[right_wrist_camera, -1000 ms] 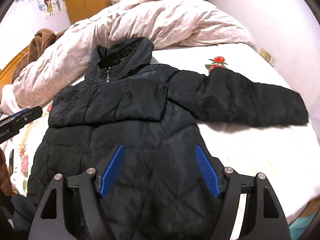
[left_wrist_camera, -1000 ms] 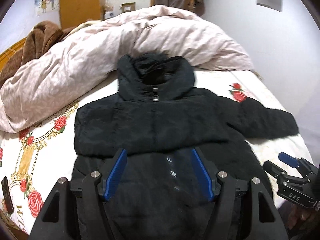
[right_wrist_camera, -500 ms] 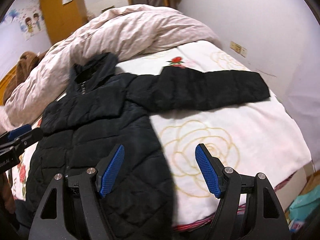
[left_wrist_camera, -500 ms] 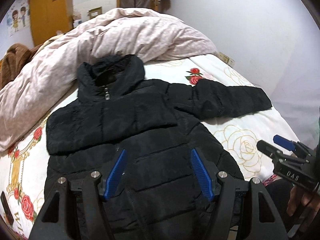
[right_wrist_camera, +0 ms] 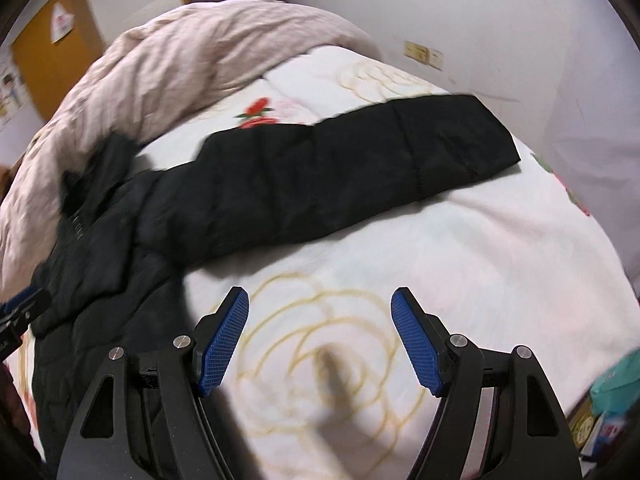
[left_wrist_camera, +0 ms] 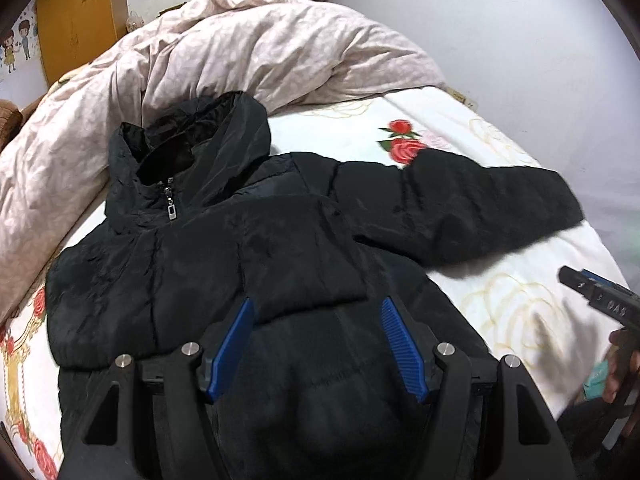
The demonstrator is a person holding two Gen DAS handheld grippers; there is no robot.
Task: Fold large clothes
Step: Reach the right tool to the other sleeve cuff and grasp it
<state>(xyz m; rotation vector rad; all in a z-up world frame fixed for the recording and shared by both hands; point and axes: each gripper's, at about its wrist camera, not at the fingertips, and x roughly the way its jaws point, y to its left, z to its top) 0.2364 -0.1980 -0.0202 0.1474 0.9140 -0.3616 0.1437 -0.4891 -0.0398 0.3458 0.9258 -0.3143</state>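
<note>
Here we see a black quilted puffer jacket with a hood [left_wrist_camera: 248,264] lying front-up on the bed's white sheet printed with red roses and gold outlines [left_wrist_camera: 516,304], its zipper closed up to the silver pull [left_wrist_camera: 171,212] at the collar. One sleeve is folded across the chest, while the other sleeve [right_wrist_camera: 348,172] stretches straight out toward the wall side of the bed, flat on the sheet. Behind the hood, a crumpled pale pink duvet [left_wrist_camera: 240,60] is heaped across the head of the bed. Our left tongs [left_wrist_camera: 316,344], black with blue ribbed pads, hang above the jacket's lower front, just under the folded sleeve's cuff; they are spread wide and have hold of nothing. Our right tongs [right_wrist_camera: 320,340] are likewise spread wide and empty, held over bare sheet beside the jacket's hem, with the outstretched sleeve lying well ahead of them and their shadow falling on a gold rose outline. In the left wrist view the right tongs appear at the right edge, off the side of the bed. A yellow-orange wooden door [left_wrist_camera: 76,28] stands on the far wall behind the duvet.
</note>
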